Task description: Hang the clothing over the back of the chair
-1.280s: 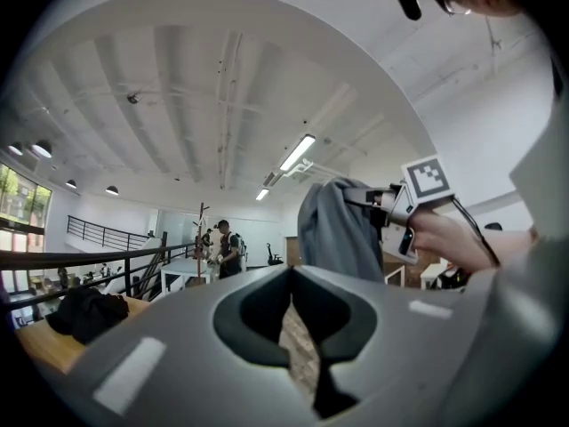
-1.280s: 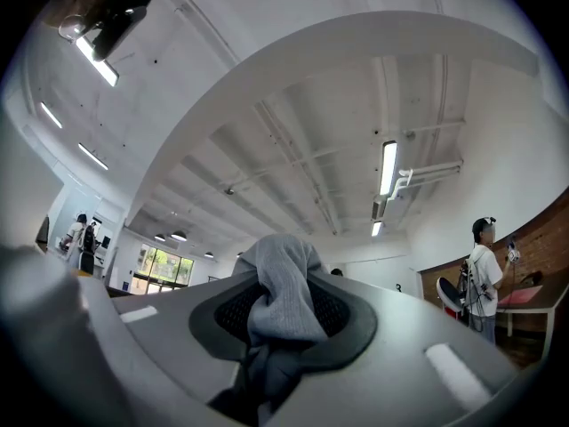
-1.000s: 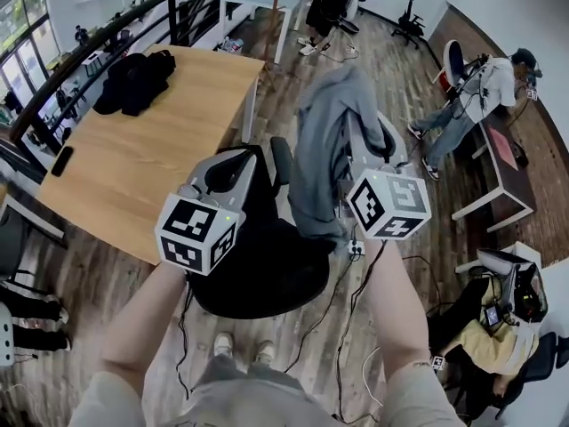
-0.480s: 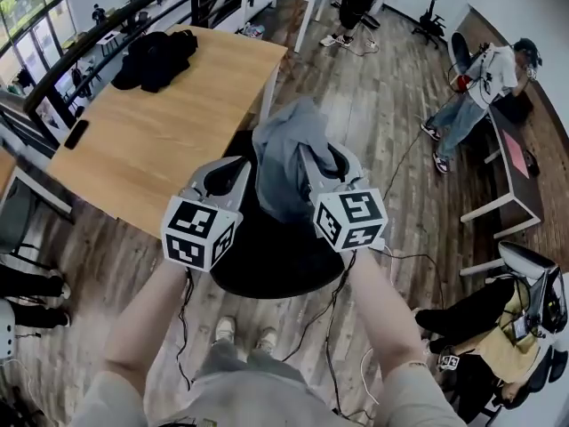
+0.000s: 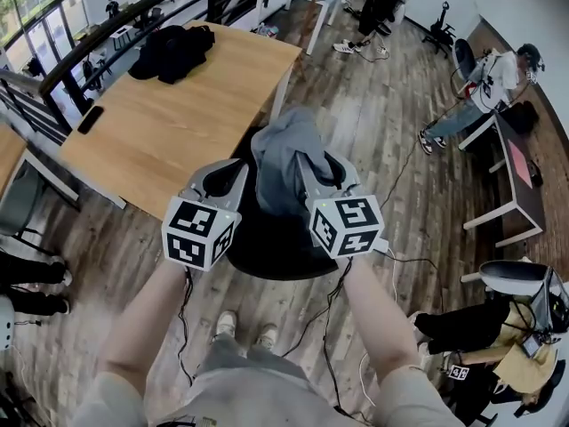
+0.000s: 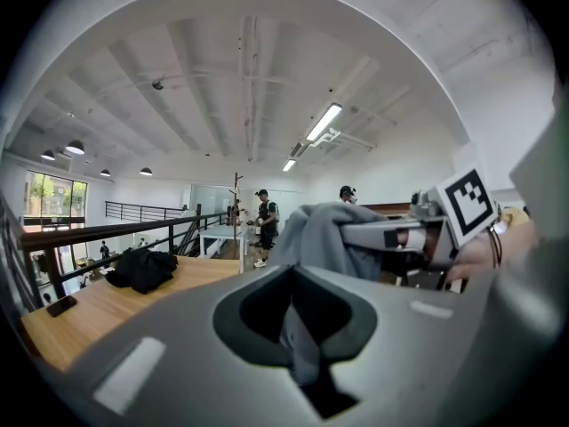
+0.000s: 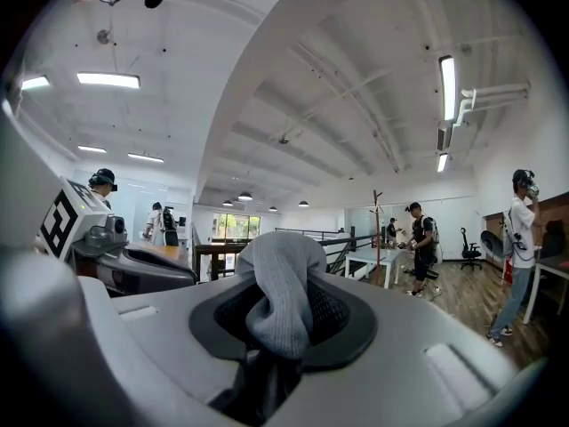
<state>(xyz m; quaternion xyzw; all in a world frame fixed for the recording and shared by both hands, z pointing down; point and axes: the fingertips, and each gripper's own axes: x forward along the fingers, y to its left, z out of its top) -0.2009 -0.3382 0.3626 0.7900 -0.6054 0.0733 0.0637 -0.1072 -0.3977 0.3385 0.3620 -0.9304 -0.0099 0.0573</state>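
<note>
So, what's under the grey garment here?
The black chair: its seat shows below the grey garment. The chair's back is mostly covered by the cloth, so whether the garment rests on it cannot be seen.

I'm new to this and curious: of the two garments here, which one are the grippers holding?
The grey garment, pinched in both the left gripper and right gripper. The black garment lies untouched on the wooden table's far corner.
</note>
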